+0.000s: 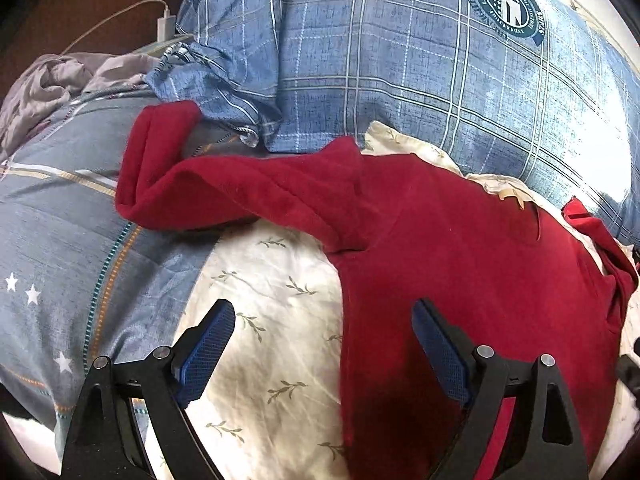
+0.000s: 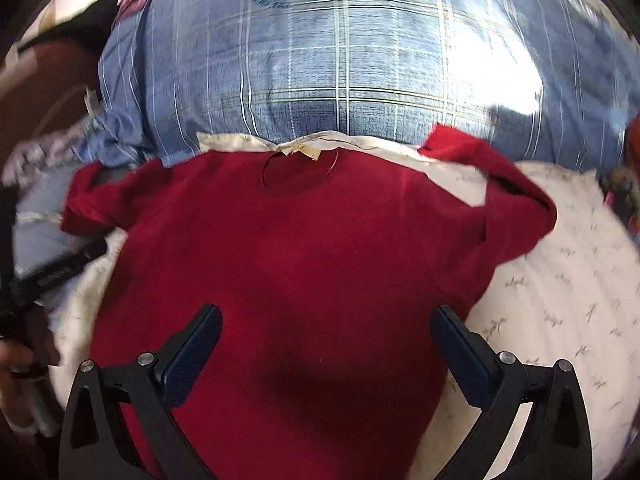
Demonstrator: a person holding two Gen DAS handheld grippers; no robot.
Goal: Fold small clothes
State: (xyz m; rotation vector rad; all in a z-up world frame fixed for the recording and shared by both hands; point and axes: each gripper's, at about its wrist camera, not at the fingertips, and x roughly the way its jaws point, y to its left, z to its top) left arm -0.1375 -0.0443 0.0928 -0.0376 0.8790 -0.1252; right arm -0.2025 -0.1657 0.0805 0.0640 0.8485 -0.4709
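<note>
The red sweater (image 2: pixel 304 248) lies spread face-down on the white leaf-print sheet (image 1: pixel 272 280) of the bed, its neck tag toward the blue plaid pillow (image 1: pixel 400 60). Neither sleeve is flat: the sleeve in the left wrist view (image 1: pixel 224 188) runs off the sheet onto the blue star-print quilt (image 1: pixel 48 220), with its cuff curled over, and the other sleeve (image 2: pixel 512 200) is bunched and doubled back near the pillow.

The left claw (image 1: pixel 324 344) is released, jaws spread wide, hovering over the sweater's side edge with nothing between them. The right claw (image 2: pixel 326 344) is likewise released, above the sweater's body.

Risks, as I judge them:
1. Folding now would trap the 2 crumpled sleeves and leave a lumpy, lopsided bundle.
2. A pinch at the side edge may catch the sheet along with the knit, dragging the bedding.
3. The soft bed gives way under pressure, so a claw may grab only 1 layer.
</note>
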